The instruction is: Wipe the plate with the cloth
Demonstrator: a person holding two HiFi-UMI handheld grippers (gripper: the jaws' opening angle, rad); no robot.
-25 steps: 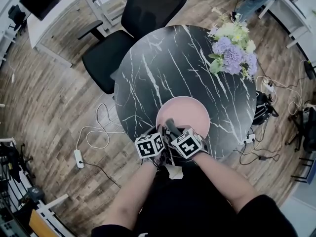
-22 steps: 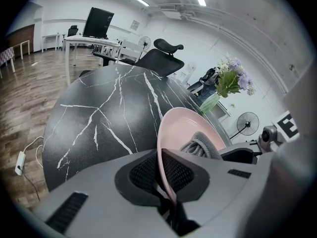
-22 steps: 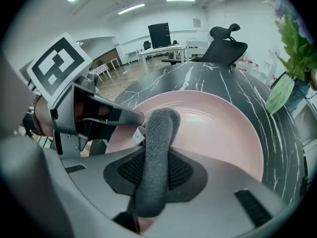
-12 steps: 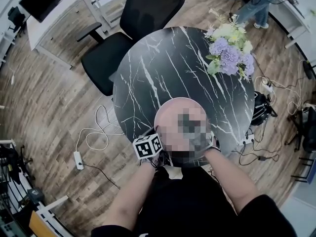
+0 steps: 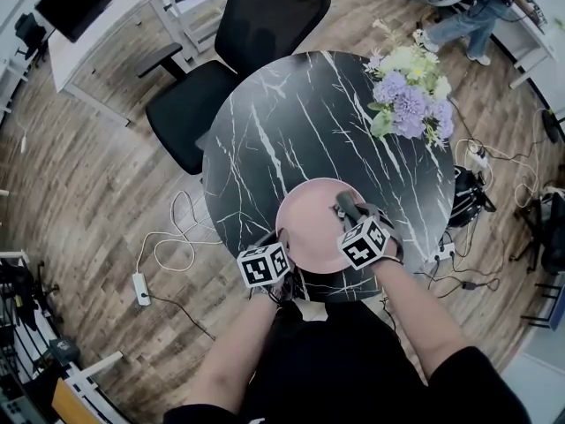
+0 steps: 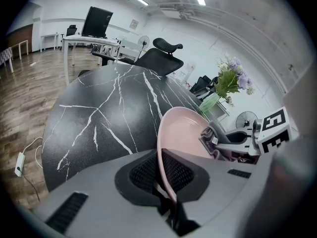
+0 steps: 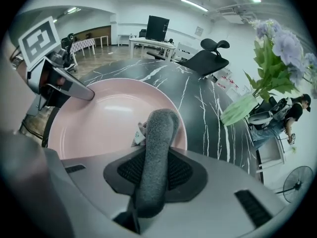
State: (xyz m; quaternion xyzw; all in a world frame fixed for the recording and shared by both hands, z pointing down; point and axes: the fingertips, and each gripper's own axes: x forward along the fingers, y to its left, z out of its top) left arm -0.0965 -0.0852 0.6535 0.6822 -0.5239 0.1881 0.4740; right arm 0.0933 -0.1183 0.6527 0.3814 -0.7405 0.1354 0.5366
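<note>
Room: wooden floor all round, a white desk off at 10 o'clock, and a person standing far off at 1 o'clock.
Bench: my round black bench with white marble veins, straight ahead of me.
Plate: the pink plate sits at the bench's 6 o'clock edge, the part nearest my body.
Left hand-held gripper: my left hand-held gripper has its jaws pinched on the plate's rim at about 8 o'clock; in its own view the thin rim runs right between the two pads.
Right hand-held gripper: my right hand-held gripper is clamped on the cloth and pointed steeply down over the plate's 3 o'clock side.
Cloth: the grey cloth is a folded roll sticking out past the jaws, with a small white tag at its side. Its end looks to touch the plate's inner surface, just inside the rim.
Flowers: a bunch of purple and cream flowers stands at the bench's 2 o'clock edge, well apart from the plate.
Chair: a black office chair is drawn up at 11 o'clock.
Cable: a white power strip and its cord lie on the floor at 8 o'clock.
</note>
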